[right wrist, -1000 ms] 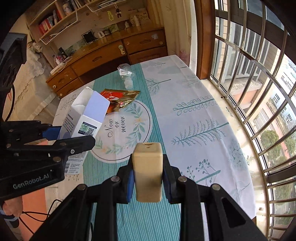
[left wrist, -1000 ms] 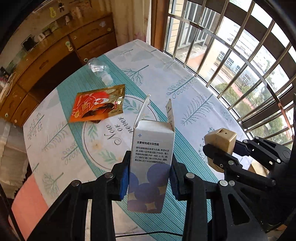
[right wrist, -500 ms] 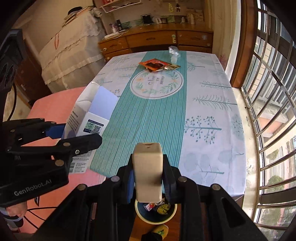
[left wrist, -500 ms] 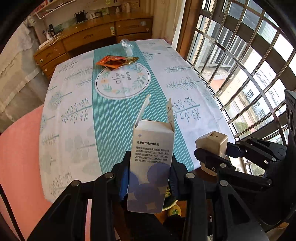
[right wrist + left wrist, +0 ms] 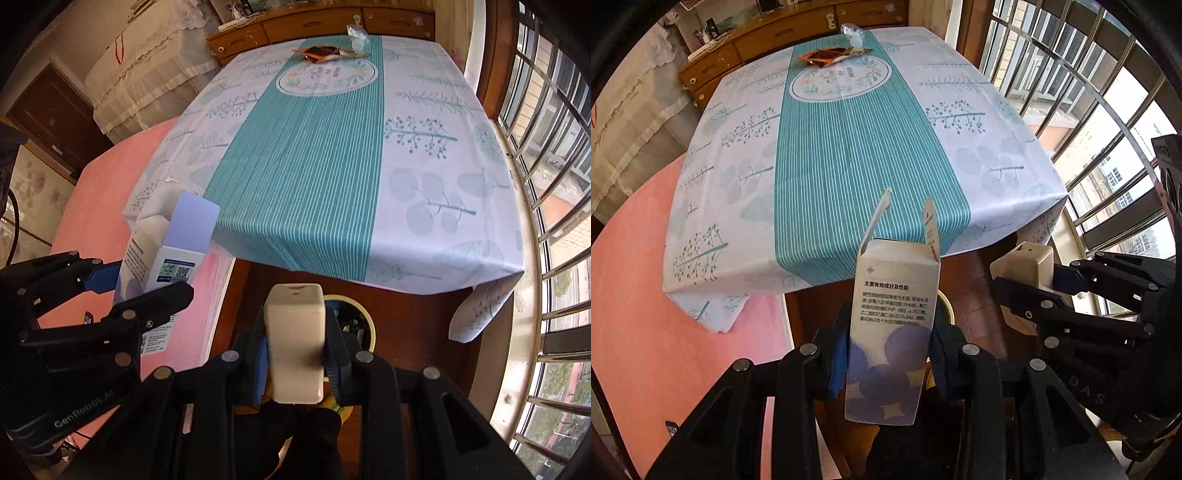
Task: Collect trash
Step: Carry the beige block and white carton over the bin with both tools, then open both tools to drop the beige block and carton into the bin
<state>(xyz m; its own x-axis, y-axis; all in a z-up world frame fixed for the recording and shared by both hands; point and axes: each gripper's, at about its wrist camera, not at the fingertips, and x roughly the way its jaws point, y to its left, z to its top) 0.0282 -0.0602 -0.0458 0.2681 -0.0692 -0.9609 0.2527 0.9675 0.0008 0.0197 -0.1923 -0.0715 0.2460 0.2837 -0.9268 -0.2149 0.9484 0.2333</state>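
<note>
My left gripper point(image 5: 888, 363) is shut on an opened white and purple carton point(image 5: 892, 325), held upright past the near edge of the table. The carton point(image 5: 162, 254) and the left gripper also show at the left of the right wrist view. My right gripper point(image 5: 295, 354) is shut on a small cream bottle point(image 5: 295, 339), which appears as a cream bottle point(image 5: 1023, 267) in the left wrist view. Below both sits a round waste bin point(image 5: 356, 321) on the floor, partly hidden. An orange snack wrapper point(image 5: 319, 52) and a crumpled clear plastic bottle point(image 5: 356, 35) lie at the table's far end.
The table point(image 5: 443, 221) carries a white and teal leaf-print cloth whose near edge hangs over a dark wooden floor. A pink mat point(image 5: 646, 332) lies to the left. A barred window point(image 5: 554, 166) runs along the right. A wooden dresser point(image 5: 783, 33) stands beyond the table.
Both grippers have pulled back from over the table to beyond its near edge and sunk a little, each keeping its item. The waste bin has come into view beneath them.
</note>
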